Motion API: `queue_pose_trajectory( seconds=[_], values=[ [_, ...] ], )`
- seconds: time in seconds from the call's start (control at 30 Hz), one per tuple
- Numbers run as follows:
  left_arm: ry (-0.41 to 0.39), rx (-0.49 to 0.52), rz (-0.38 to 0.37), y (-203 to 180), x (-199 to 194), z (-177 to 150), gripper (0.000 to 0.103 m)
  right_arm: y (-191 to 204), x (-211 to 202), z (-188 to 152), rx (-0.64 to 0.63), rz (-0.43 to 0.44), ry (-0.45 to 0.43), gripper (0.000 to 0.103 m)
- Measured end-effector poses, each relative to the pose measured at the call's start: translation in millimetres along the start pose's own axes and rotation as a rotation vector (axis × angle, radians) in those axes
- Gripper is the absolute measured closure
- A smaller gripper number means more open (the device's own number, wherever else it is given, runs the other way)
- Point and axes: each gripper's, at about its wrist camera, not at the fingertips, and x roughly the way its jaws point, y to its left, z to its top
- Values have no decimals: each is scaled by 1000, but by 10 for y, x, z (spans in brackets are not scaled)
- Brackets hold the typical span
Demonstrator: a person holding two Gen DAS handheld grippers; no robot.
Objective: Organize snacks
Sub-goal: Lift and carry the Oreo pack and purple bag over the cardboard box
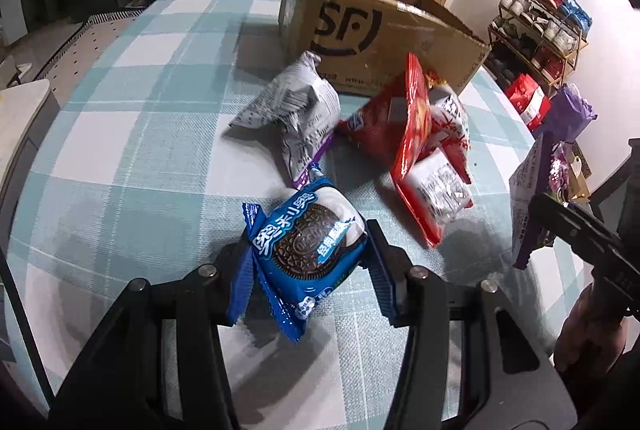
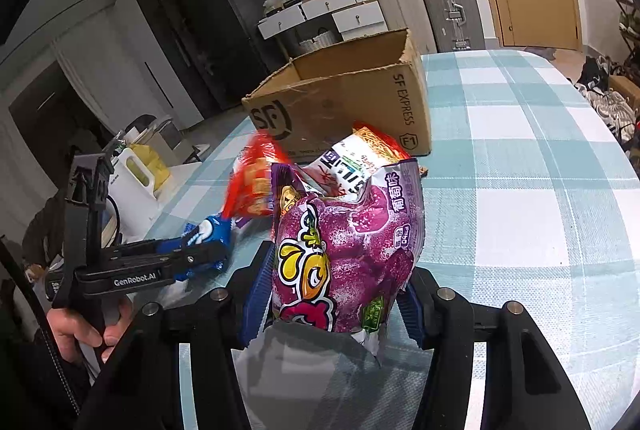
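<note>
Left tool point(image 1: 306, 250) is clamping the blue cookie pack point(image 1: 308, 242), holding it just above the desk point(image 1: 132, 133). Silver packet point(image 1: 292, 109) and red packets point(image 1: 416, 149) are lying loose before the cardboard box point(image 1: 372, 29), not yet boxed. Right tool point(image 2: 332, 290) is gripping the purple candy bag point(image 2: 344, 250). Judged early-stage.

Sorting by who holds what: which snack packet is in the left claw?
The blue Oreo packet, pinched in the left claw. The purple gummy bag sits in the right claw.
</note>
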Motion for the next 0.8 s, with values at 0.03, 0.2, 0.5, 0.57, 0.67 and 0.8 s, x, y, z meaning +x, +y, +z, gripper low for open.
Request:
queue_pose_trajectory(
  seconds=[0.03,0.2,0.5,0.57,0.67,0.8],
  values=[
    [-9,-5,-1,13,-39,2,56,16,-3,1,-3,2,-1,46],
    [-21,-29,-3,61,-149,14,56,46,-13,13,21,48,-2,46],
    [-75,-43,-6,62,-433,102,56,169,-208,151,-6,65,-48,46],
    [-89,-36,-16,39,-503,155,56,190,-269,205,-14,62,-63,46],
    [-109,-35,-41,32,-556,268,56,222,-345,298,-22,73,-83,46],
    [-130,-42,-63,37,-647,448,56,263,-429,440,-32,97,-109,46]
  ],
)
